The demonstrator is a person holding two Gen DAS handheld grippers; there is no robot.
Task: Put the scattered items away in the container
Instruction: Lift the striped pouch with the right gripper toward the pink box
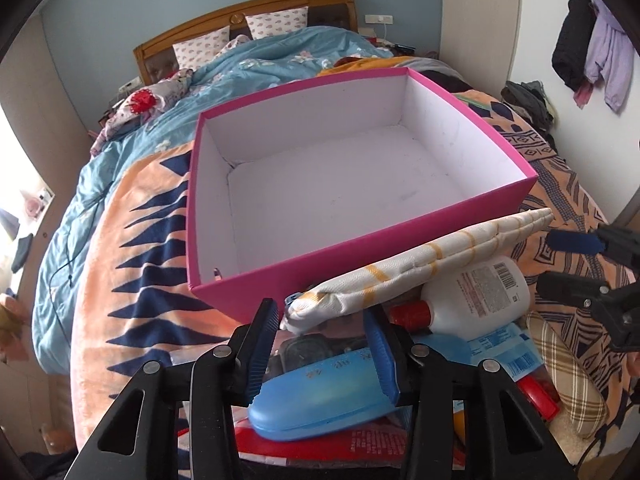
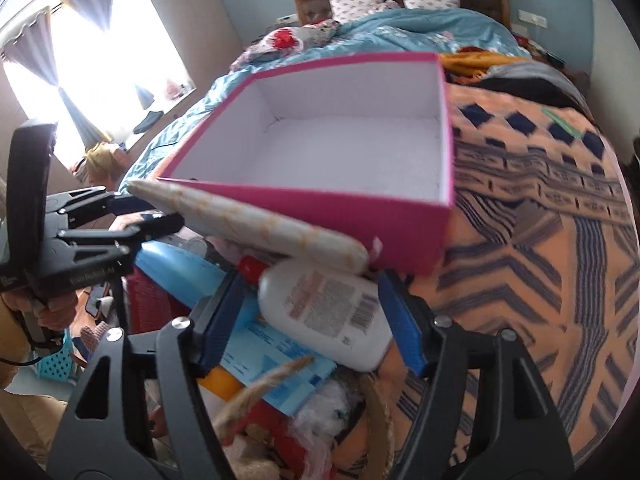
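The bed (image 1: pixel 120 240) is carrying an orange patterned blanket (image 1: pixel 152 288), with the pink box (image 1: pixel 360 256) sitting on it and a blue duvet (image 1: pixel 260 68) lying crumpled beyond, pillows (image 1: pixel 200 46) resting at the headboard.

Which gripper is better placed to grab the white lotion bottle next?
Right. The right gripper already has its open fingers either side of the white lotion bottle; the left gripper straddles the blue case.

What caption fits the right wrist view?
Right gripper open around a white lotion bottle, before an empty pink box on the bed.
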